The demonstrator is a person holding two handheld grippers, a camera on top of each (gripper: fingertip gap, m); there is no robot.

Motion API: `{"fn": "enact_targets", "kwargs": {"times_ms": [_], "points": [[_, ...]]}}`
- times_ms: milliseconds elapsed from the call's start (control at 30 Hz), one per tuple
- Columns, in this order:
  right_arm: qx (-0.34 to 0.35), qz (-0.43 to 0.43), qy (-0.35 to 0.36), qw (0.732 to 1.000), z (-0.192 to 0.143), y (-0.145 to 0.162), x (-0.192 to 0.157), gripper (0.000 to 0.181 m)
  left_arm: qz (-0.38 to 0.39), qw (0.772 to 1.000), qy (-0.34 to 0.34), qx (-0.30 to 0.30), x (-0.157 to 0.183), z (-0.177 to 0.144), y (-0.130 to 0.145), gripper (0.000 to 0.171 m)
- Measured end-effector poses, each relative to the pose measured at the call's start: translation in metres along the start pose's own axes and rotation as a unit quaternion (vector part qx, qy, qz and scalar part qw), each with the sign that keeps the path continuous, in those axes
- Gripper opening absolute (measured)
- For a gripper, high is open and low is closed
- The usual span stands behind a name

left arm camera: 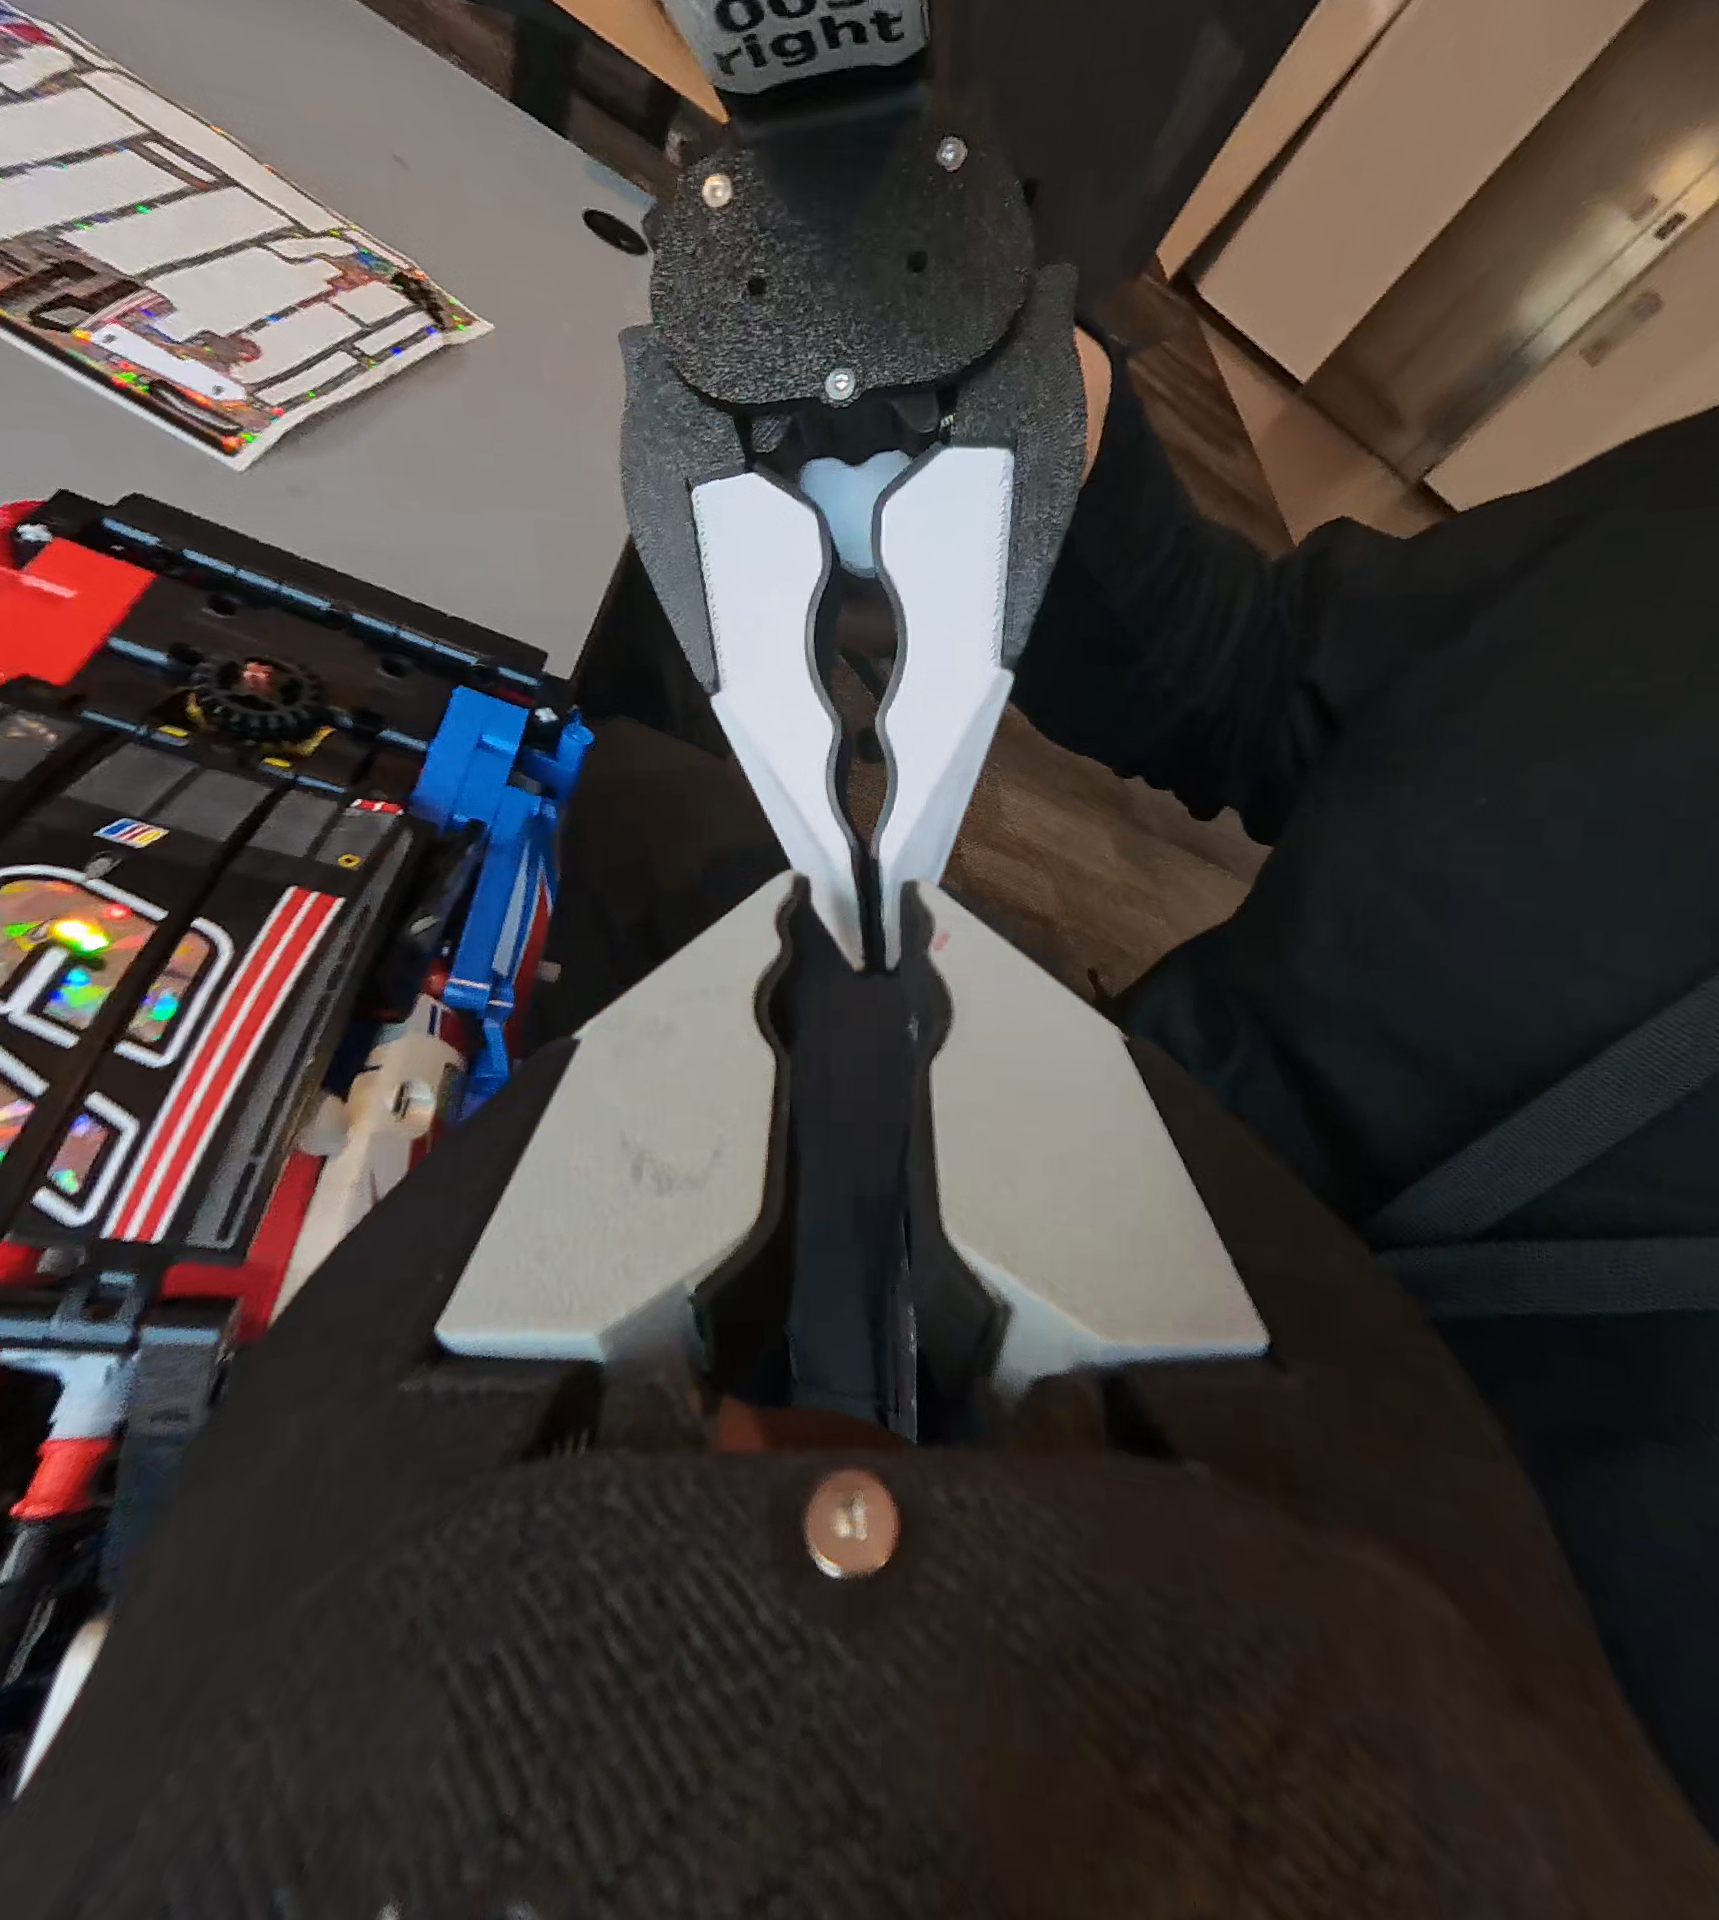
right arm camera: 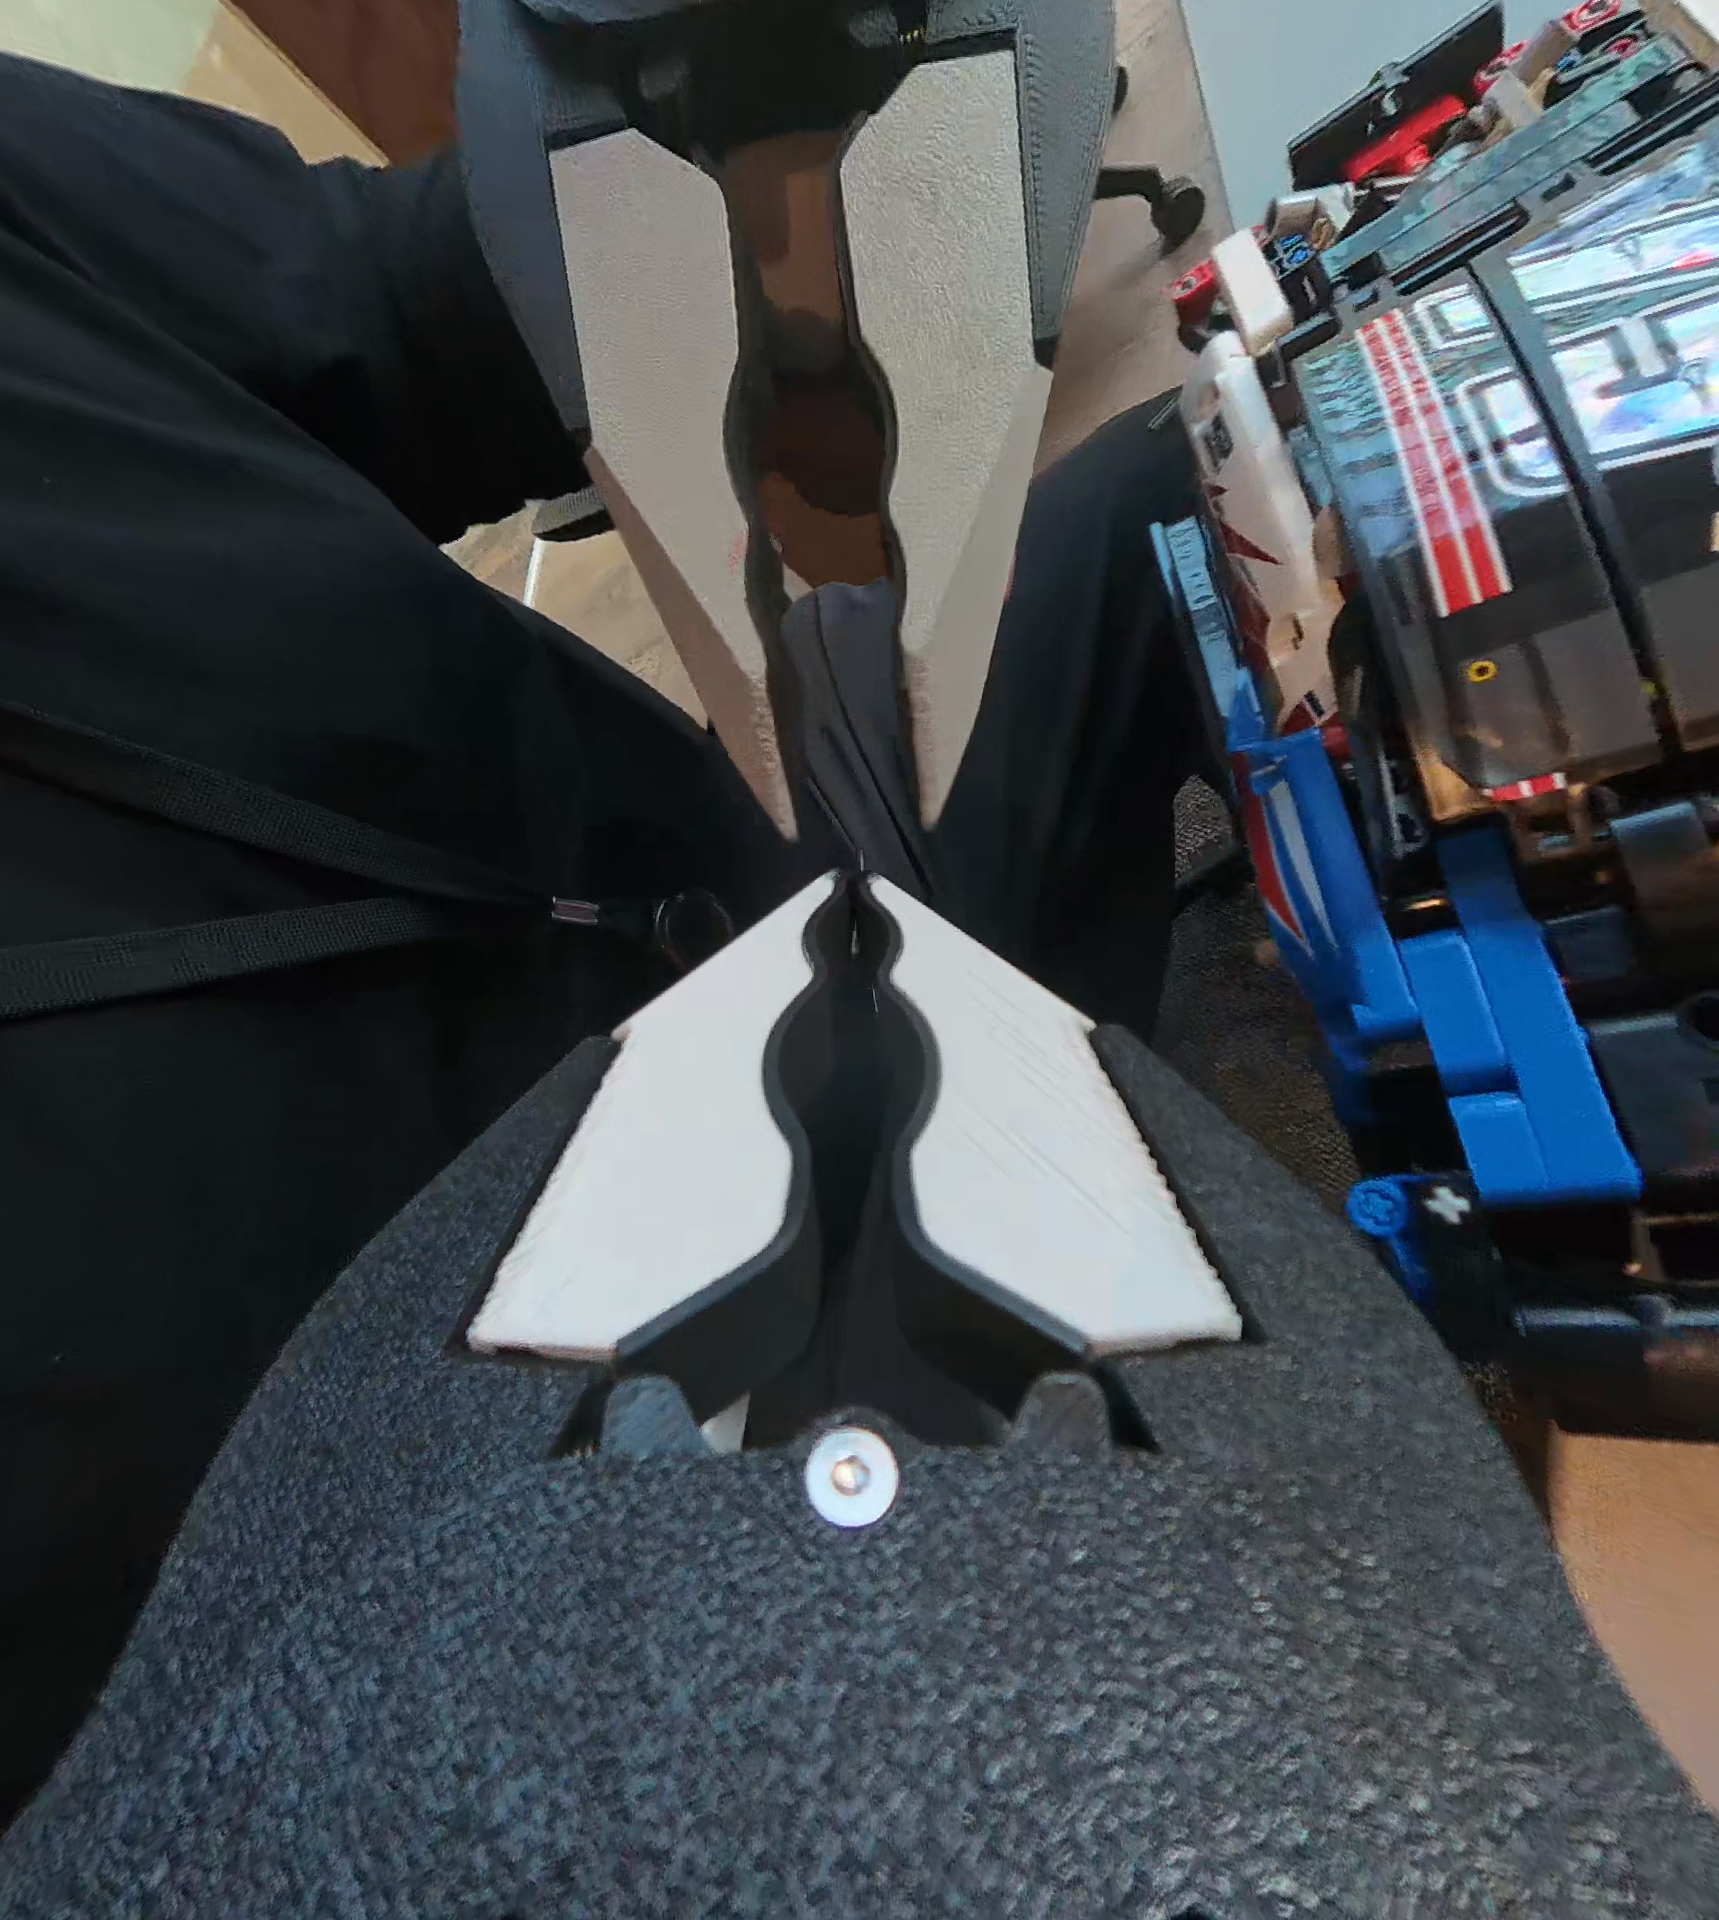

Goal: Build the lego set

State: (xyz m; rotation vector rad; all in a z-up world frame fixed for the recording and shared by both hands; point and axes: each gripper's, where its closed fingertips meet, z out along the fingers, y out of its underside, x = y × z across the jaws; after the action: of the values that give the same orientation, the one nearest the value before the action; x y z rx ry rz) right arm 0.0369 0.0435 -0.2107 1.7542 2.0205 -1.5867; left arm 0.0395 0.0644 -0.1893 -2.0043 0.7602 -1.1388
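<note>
Left gripper [left arm camera: 855, 904] spread | right gripper [right arm camera: 857, 883] pressed together, tip-to-tip | one lego car [left arm camera: 159, 935] | one sticker sheet [left arm camera: 159, 239]

The left gripper [left arm camera: 860, 914] shows a rough, grainy black plastic body with smooth matt pale-grey fingers [left arm camera: 647, 1164] and a shiny metal screw [left arm camera: 850, 1524]; the right gripper [right arm camera: 857, 883] has the same pebbled dark shell with layer-ridged white plastic. The lego car [left arm camera: 117, 935] is glossy plastic in black, red and blue, with holographic foil stickers that glint; the sticker sheet [left arm camera: 138, 229] looks like glossy paper on a smooth matt grey table [left arm camera: 439, 457]; the person's black sleeve [left arm camera: 1198, 665] is matt cloth, crossed by a woven strap [right arm camera: 211, 810].
</note>
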Motion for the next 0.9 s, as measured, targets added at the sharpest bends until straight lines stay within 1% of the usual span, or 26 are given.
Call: {"fn": "enact_targets", "kwargs": {"times_ms": [167,233,300,333,400,467,500,533,567,600,667,700,767,900], "points": [[-0.018,-0.007,0.009,1.0,0.007,0.003,-0.01,0.0,0.019,1.0,-0.008,-0.014,0.007,0.004,0.004,0.004],[-0.019,-0.006,0.014,1.0,0.007,0.004,-0.011,0.0,0.021,1.0,-0.008,-0.008,0.01,0.003,0.005,0.0],[-0.012,-0.002,0.021,1.0,0.007,0.004,-0.011,0.0,0.033,0.999,-0.025,0.002,0.011,0.0,0.005,0.0],[-0.004,0.001,0.024,1.0,0.006,0.003,-0.011,0.0,0.042,0.998,-0.037,0.019,0.01,-0.003,0.001,0.0],[0.023,0.009,0.029,0.999,0.002,-0.001,-0.011,0.003,0.048,0.994,-0.057,0.079,0.012,-0.014,-0.01,0.0],[0.059,0.013,0.035,0.998,-0.003,-0.005,-0.01,0.014,0.047,0.986,-0.07,0.141,0.016,-0.026,-0.018,0.0],[0.083,0.01,0.048,0.995,-0.007,-0.006,-0.008,0.022,0.055,0.979,-0.079,0.181,0.018,-0.033,-0.022,0.0],[0.112,0.006,0.066,0.991,-0.013,-0.009,-0.002,0.026,0.062,0.97,-0.089,0.219,0.019,-0.041,-0.025,0.0],[0.148,0.007,0.078,0.986,-0.019,-0.011,0.002,0.026,0.062,0.96,-0.099,0.255,0.019,-0.048,-0.026,0.0],[0.193,0.015,0.074,0.978,-0.027,-0.015,0.002,0.025,0.051,0.949,-0.103,0.294,0.019,-0.054,-0.027,0.0],[0.292,0.03,0.025,0.955,-0.039,-0.024,-0.007,0.022,0.016,0.926,-0.085,0.368,0.023,-0.061,-0.024,0.0],[0.33,0.034,-0.001,0.943,-0.043,-0.027,-0.013,0.02,0.006,0.917,-0.087,0.389,0.022,-0.062,-0.021,0.0],[0.366,0.03,-0.028,0.93,-0.044,-0.027,-0.023,0.021,0.003,0.907,-0.089,0.412,0.025,-0.061,-0.015,0.0],[0.378,-0.011,-0.006,0.926,-0.03,-0.027,-0.034,0.019,0.0,0.89,-0.075,0.45,0.037,-0.059,-0.013,0.0]]}}
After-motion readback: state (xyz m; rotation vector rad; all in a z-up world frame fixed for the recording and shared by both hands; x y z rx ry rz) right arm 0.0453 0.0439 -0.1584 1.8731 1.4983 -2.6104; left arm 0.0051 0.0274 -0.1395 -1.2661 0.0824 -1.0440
